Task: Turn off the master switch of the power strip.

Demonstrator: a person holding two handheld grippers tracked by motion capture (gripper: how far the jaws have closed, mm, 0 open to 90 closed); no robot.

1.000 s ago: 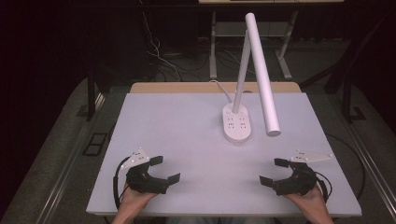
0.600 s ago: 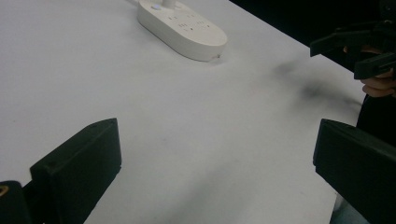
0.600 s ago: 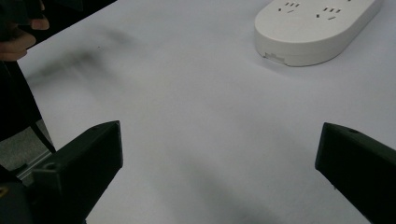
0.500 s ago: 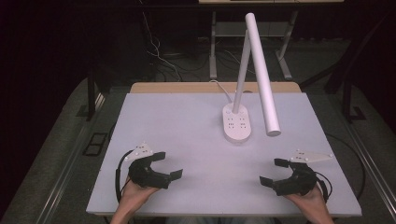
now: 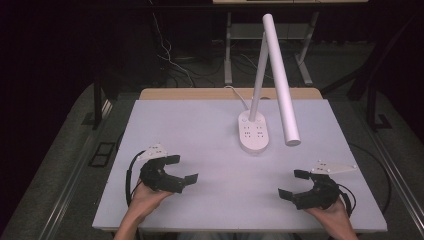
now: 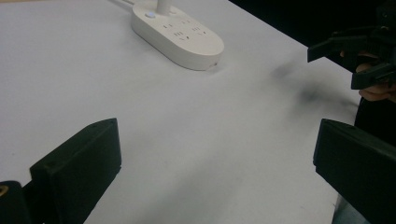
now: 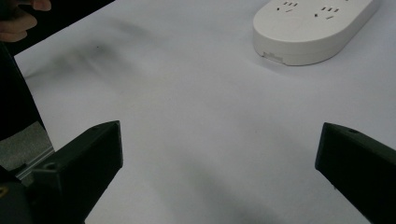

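Now, in short lines:

Table (image 5: 200, 125): white, flat, bare except for the lamp; wooden edge visible at the far side.

Lamp (image 5: 254, 131): standing toward the far middle of the table, right of centre; oval white base with sockets on top, thin stem rising, long white tube head (image 5: 281, 80) folded down and hanging over the table to the right of the base. Probably placed there to be in reach of both hands.

Cable (image 5: 235, 92): running from the back of the base over the far edge.

Left gripper (image 5: 177, 171): held low near the front left of the table, jaws spread wide, nothing between them; pointing toward the middle and the lamp base.

Right gripper (image 5: 294, 184): held low near the front right, jaws also spread wide and empty; well apart from the lamp.

Likely reason for the pose: both hands resting at the near edge, ready, not committed to anything.

Task thing: none named; lamp is the only candidate, untouched.

Writing: socket marks on the base, in the left gripper view (image 6: 180, 35); no brand or letters readable.
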